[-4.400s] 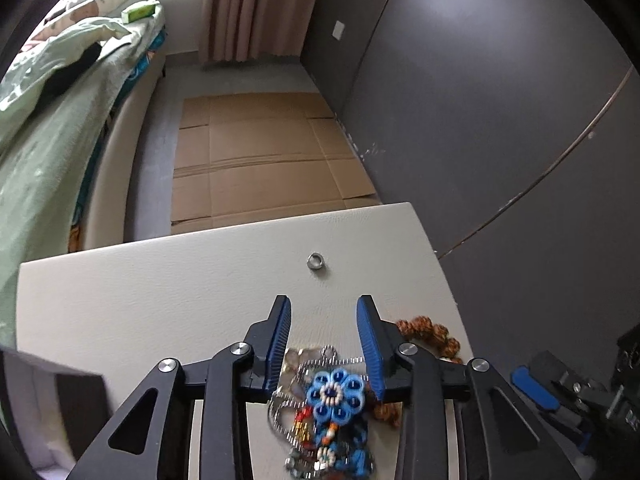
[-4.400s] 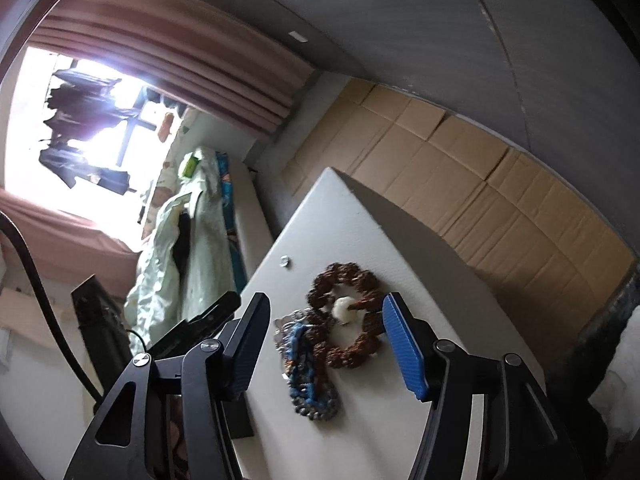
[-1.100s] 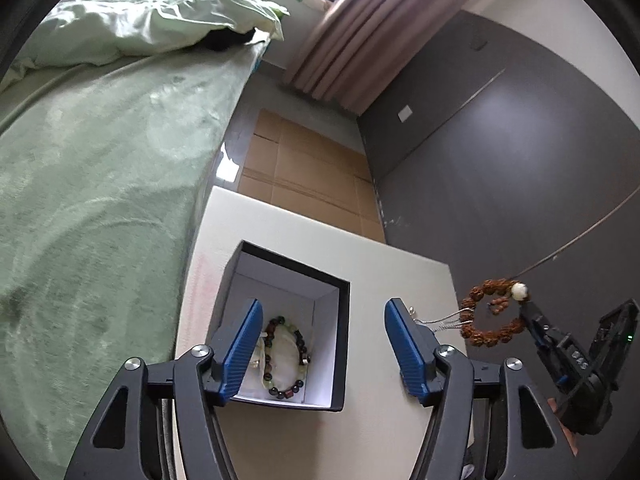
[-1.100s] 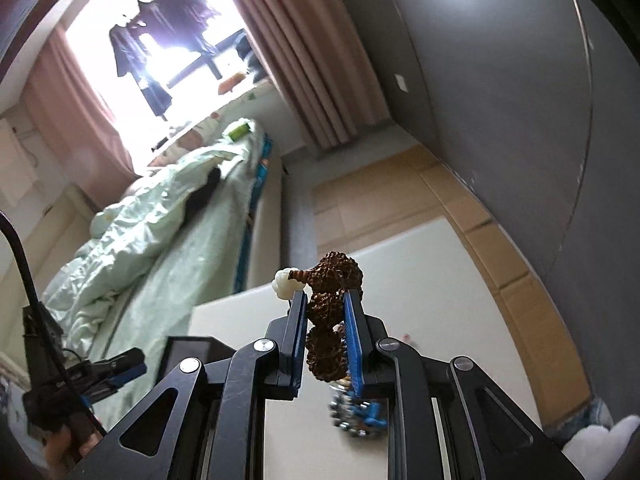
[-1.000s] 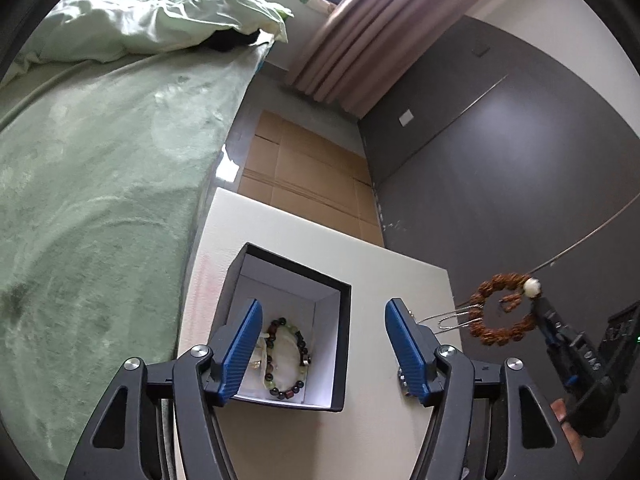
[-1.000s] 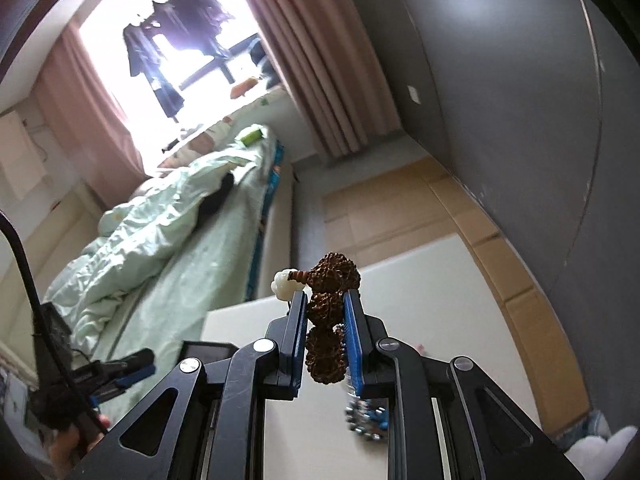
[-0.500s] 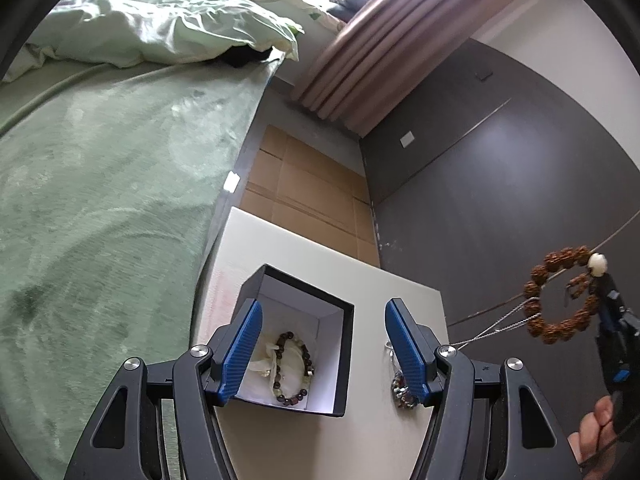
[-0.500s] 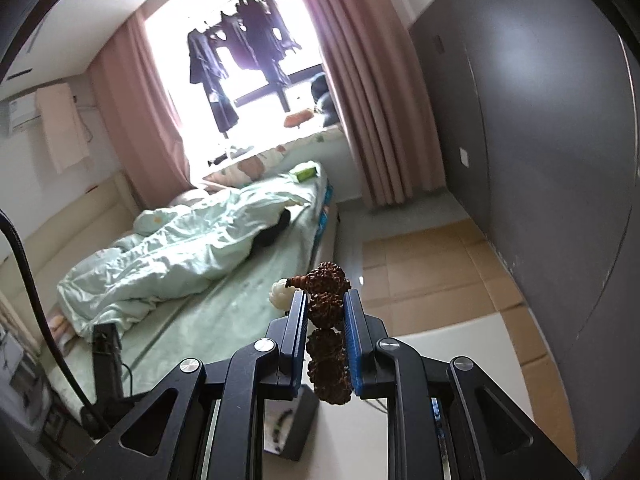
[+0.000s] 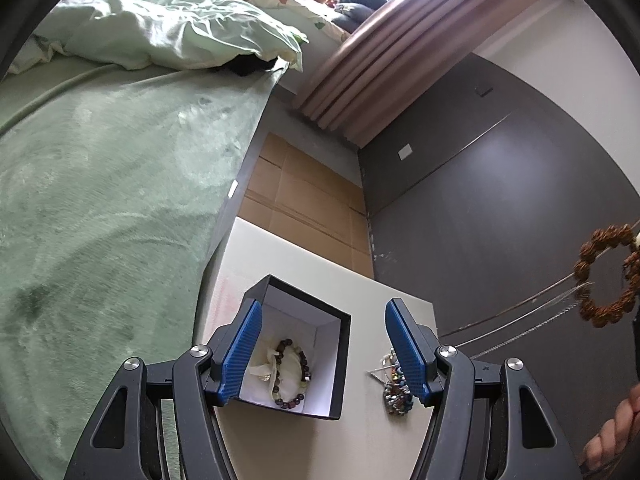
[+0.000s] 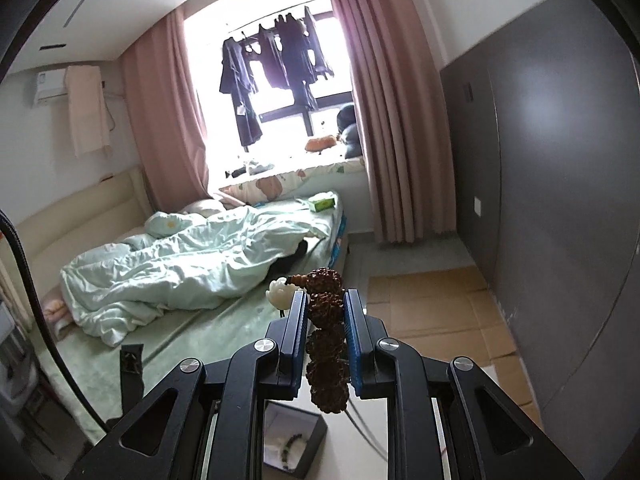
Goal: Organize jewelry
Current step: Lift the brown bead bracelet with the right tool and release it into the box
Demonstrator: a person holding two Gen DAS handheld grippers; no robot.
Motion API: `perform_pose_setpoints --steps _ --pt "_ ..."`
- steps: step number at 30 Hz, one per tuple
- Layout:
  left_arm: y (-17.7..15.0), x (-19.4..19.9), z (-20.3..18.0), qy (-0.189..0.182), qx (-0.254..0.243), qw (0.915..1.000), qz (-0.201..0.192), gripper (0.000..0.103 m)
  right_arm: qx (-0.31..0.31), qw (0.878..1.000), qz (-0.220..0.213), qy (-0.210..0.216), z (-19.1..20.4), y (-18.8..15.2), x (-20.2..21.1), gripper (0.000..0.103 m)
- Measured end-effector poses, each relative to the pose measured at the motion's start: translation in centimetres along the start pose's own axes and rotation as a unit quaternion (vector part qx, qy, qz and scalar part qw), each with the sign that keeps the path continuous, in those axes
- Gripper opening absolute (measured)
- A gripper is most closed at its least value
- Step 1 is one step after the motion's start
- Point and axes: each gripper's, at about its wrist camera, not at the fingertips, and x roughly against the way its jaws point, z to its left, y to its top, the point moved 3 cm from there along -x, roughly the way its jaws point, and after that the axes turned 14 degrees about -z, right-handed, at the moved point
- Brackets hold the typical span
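The right tool (image 10: 325,318) is clamped on a brown bracelet (image 10: 325,344) of knobbly beads, its blue pads pressed against both sides, with a white bead (image 10: 279,293) sticking out to the left at the top. It holds the bracelet high in the air above the bench (image 10: 360,452). From the left wrist view the same bracelet (image 9: 606,276) hangs as a ring at the far right, well above the bench (image 9: 304,440), and thin silvery chain strands (image 9: 532,322) run from it down toward a small heap of jewelry (image 9: 394,388) lying on the bench.

The left tool (image 9: 322,350) is wide open and grips nothing. Between its fingers, lower down, sits an open black box (image 9: 298,350) with a white lining. Inside it lie a dark beaded bracelet (image 9: 294,374) and a pale cream piece (image 9: 262,366) just beside it. The heap of jewelry is to the right of the box, apart from it.

A bed with a green blanket (image 9: 100,208) stands left of the bench, and flattened cardboard (image 9: 304,196) covers the floor beyond.
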Motion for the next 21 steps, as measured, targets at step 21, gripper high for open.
perform_pose_setpoints --steps 21 --pt "2.2 2.8 3.2 0.015 0.034 0.9988 -0.032 0.066 0.007 0.996 0.063 0.066 5.6 -5.4 -4.3 0.019"
